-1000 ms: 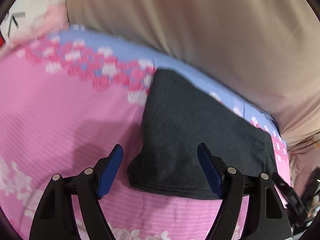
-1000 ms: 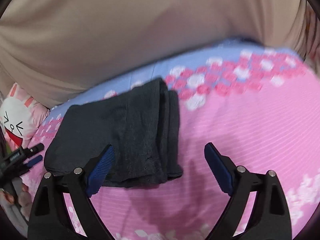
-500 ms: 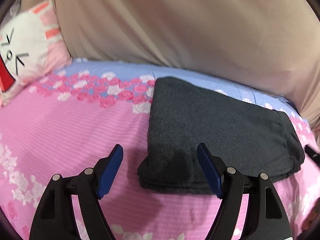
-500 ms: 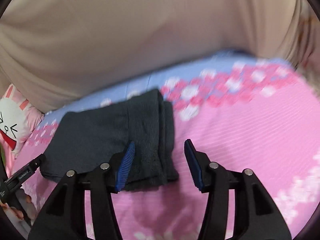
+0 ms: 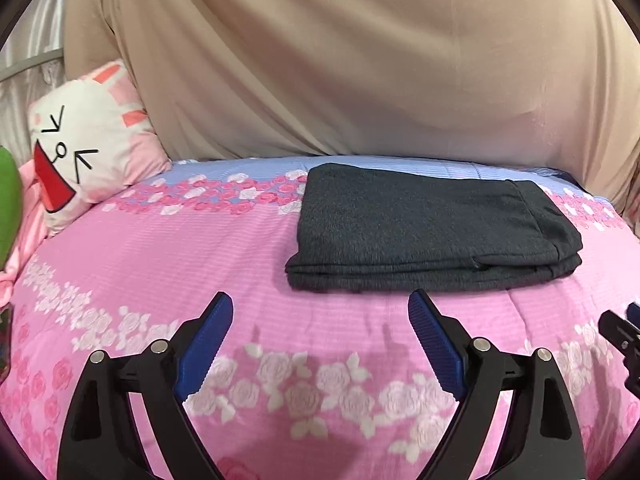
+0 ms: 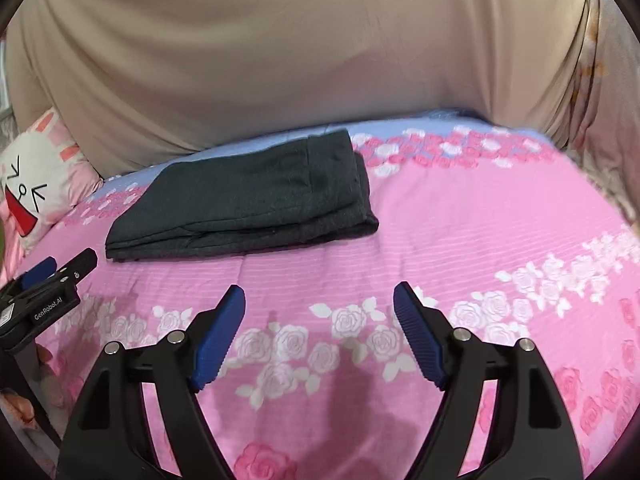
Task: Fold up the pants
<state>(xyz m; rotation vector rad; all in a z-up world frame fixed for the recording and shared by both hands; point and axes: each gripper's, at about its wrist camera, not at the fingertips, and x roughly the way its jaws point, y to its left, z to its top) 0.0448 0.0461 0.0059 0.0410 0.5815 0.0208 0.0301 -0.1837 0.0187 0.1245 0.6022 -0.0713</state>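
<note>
1. Pink floral bedspread (image 5: 168,264) fills our view, beige fabric (image 5: 360,60) behind.
2. We see the pants (image 5: 424,232) lying folded in a compact stack near its far edge.
3. Our left gripper (image 5: 320,314) and right gripper (image 6: 319,306) hang spread and empty, so folding looks finished.

1 folded pants (image 5: 424,228), 1 bunny pillow (image 5: 86,148), 2 claws: left claw (image 5: 320,312), right claw (image 6: 319,304)
</note>
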